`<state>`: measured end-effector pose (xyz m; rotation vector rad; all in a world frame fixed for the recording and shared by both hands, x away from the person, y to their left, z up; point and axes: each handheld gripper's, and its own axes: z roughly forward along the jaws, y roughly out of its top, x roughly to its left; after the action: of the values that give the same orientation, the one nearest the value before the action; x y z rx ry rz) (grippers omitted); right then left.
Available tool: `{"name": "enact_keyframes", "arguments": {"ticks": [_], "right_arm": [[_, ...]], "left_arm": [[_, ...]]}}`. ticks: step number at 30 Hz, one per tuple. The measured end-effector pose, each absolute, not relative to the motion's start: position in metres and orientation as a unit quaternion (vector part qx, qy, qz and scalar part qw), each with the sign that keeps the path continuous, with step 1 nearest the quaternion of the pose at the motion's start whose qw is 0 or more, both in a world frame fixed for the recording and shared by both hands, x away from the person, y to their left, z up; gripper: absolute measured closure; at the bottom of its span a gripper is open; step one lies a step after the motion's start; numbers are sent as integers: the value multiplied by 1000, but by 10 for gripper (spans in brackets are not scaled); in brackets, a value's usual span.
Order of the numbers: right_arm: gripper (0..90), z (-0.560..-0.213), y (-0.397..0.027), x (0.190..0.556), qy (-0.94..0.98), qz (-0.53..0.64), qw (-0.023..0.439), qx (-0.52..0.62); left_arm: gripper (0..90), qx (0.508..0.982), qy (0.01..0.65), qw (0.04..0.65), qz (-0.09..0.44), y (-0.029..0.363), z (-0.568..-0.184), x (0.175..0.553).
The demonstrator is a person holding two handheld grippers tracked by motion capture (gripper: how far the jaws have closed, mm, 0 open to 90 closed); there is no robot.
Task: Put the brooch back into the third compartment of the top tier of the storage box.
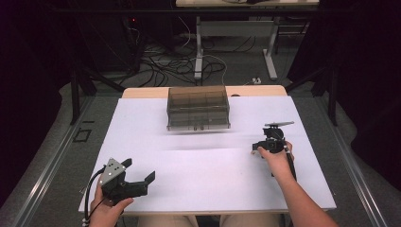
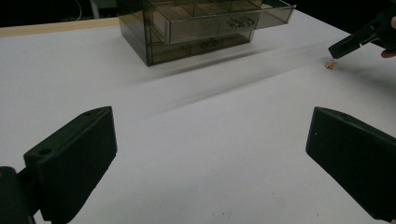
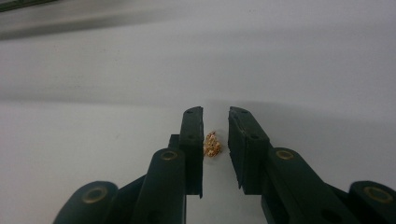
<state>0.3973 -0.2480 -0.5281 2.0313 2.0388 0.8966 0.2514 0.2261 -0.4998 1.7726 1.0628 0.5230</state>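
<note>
A tiny gold-coloured piece [image 3: 212, 143] lies on the white tabletop [image 1: 189, 161] at the right. My right gripper [image 3: 215, 113] is lowered over it, jaws narrow, the piece between the pads and close to the left one, with a gap on the other side. In the high view a hand holds that right gripper [image 1: 259, 146] near the table's right side. From the left gripper view the gold piece [image 2: 331, 64] sits just under the right gripper's tip [image 2: 348, 44]. My left gripper [image 1: 139, 169] rests at the front left, jaws wide open and empty [image 2: 208, 114].
A smoky transparent drawer box [image 1: 198, 108] stands at the back middle of the table, with an upper drawer [image 2: 243, 18] pulled out. Cables and table legs lie on the floor beyond. Dark curtains close both sides.
</note>
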Motion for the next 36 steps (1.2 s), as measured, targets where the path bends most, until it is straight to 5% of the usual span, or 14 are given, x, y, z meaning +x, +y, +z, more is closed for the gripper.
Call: {"name": "enact_keyframes", "arguments": {"ticks": [36], "right_arm": [[894, -535, -245, 399, 672, 296, 46, 677]], "left_arm": [[18, 728, 437, 483, 215, 226, -500, 251]]}}
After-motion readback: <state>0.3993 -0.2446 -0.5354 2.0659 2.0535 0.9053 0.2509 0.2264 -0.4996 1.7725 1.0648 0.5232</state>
